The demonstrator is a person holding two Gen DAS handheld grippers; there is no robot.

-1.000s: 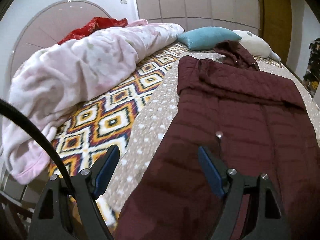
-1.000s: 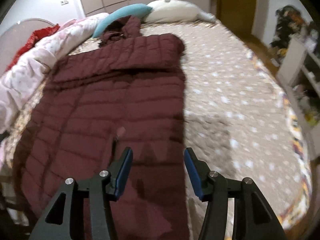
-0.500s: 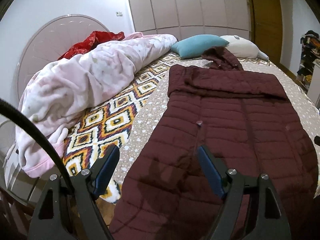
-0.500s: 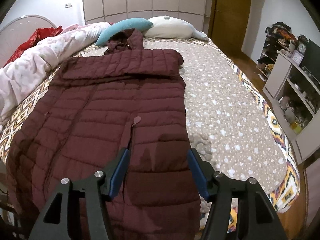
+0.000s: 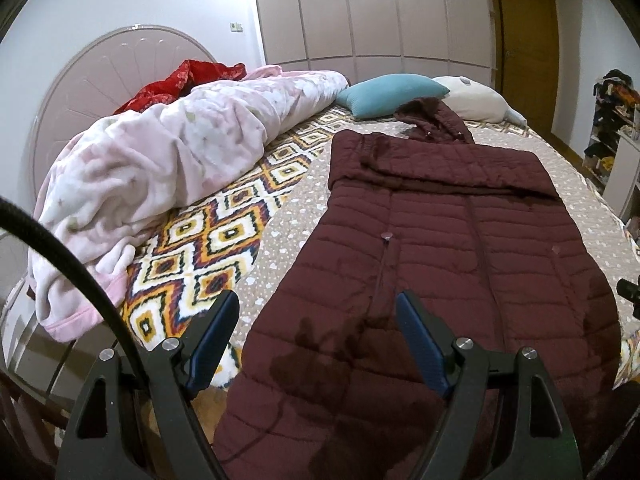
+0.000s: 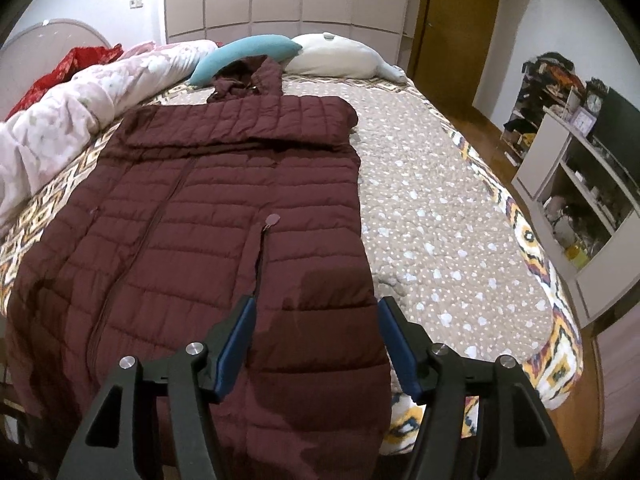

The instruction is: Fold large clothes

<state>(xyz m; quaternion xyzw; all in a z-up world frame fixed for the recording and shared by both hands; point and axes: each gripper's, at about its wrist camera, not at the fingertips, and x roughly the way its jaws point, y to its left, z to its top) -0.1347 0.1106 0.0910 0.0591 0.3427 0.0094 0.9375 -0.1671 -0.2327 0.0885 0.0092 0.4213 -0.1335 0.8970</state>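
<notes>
1. Left gripper [image 5: 316, 340]: jaws apart, nothing between pads, above the coat's hem.
2. Right gripper [image 6: 314, 342]: jaws opening, empty, over the hem's right edge.
3. Maroon quilted hooded coat [image 6: 224, 216]: flat on the dotted beige bedspread [image 6: 436, 208], sleeves folded across chest, hood toward the teal pillow [image 6: 244, 54].

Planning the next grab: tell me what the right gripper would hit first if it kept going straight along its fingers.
Most likely the maroon puffer coat. The right gripper, its jaws opening with nothing between them, points down at the coat's lower right panel near the hem. Depth is hard to judge, but nothing shows in between.
</notes>
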